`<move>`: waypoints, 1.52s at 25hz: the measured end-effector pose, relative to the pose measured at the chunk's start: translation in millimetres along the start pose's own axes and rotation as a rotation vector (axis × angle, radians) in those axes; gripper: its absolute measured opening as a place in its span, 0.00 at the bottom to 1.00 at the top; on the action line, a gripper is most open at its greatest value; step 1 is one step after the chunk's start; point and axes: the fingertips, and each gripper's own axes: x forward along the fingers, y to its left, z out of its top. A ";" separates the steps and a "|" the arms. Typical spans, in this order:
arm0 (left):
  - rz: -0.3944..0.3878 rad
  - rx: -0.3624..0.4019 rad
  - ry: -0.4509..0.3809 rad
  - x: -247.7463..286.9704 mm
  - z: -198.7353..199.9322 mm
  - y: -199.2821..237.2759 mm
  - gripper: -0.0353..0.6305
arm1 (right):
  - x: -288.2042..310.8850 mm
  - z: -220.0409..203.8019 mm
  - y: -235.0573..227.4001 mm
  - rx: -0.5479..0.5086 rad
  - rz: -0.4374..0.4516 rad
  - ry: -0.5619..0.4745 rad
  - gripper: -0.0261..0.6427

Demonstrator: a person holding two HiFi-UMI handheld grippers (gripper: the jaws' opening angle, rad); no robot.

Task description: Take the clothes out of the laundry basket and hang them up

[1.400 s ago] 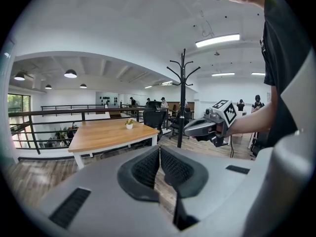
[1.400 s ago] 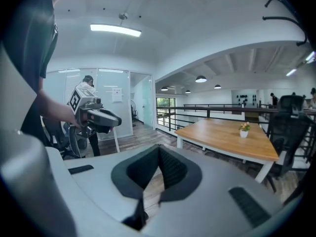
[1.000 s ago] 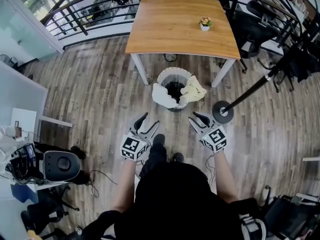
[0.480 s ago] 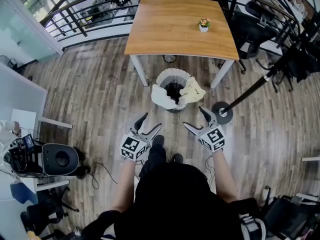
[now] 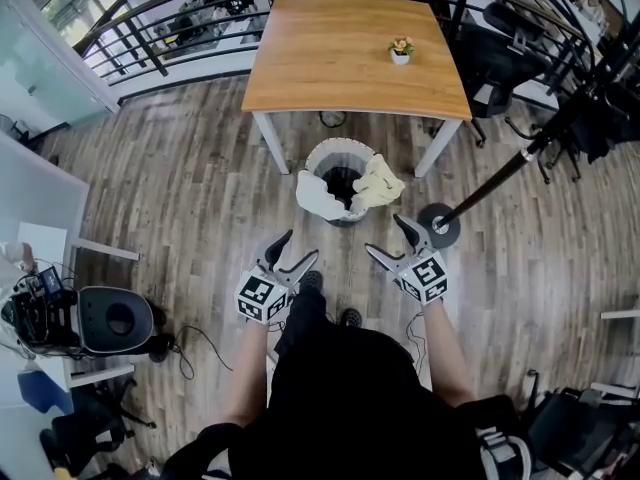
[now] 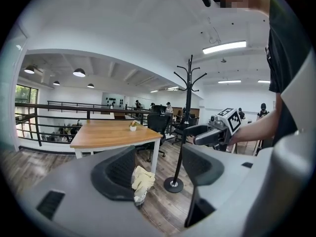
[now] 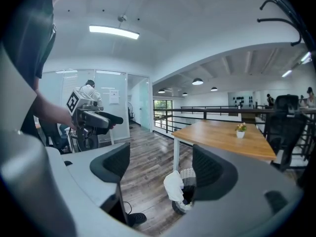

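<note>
The round white laundry basket (image 5: 338, 148) stands on the wood floor in front of me. A white garment (image 5: 316, 195) hangs over its left rim and a pale yellow one (image 5: 379, 182) over its right rim. My left gripper (image 5: 298, 246) and right gripper (image 5: 385, 236) hover short of the basket, apart from it. Both have just been opening and now stand open with nothing between their jaws. Past the jaws of my left gripper (image 6: 158, 169) I see the yellow garment (image 6: 143, 177). The white garment (image 7: 174, 185) shows beyond my right gripper (image 7: 160, 169).
A black coat stand (image 6: 190, 83) rises right of the basket, its round base (image 5: 438, 225) on the floor. Behind the basket stands a wooden table (image 5: 350, 58) with a small flower pot (image 5: 400, 50). Office chairs (image 5: 500, 58) and a railing (image 5: 150, 18) lie beyond.
The right gripper's jaws have spread much wider, and the left gripper's a little wider. Both hands have stayed near the same spot short of the basket.
</note>
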 end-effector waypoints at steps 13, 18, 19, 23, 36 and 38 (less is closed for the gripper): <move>0.051 0.001 0.017 15.3 -4.1 71.1 0.52 | 38.5 -10.9 -22.1 0.036 -0.046 0.050 0.61; 0.026 -0.027 0.065 29.3 -13.4 113.3 0.52 | 71.9 -14.0 -32.6 0.068 -0.090 0.091 0.60; 0.020 -0.034 0.070 34.7 -14.1 123.2 0.52 | 79.6 -15.3 -37.8 0.075 -0.103 0.099 0.60; -0.023 -0.039 0.097 52.8 -18.3 158.5 0.52 | 111.1 -22.5 -48.7 0.100 -0.137 0.131 0.60; -0.193 -0.066 0.157 99.1 -37.1 230.3 0.52 | 174.9 -46.1 -59.8 0.144 -0.232 0.234 0.58; -0.206 -0.064 0.175 103.4 -46.3 239.2 0.52 | 179.6 -53.2 -57.6 0.143 -0.238 0.255 0.58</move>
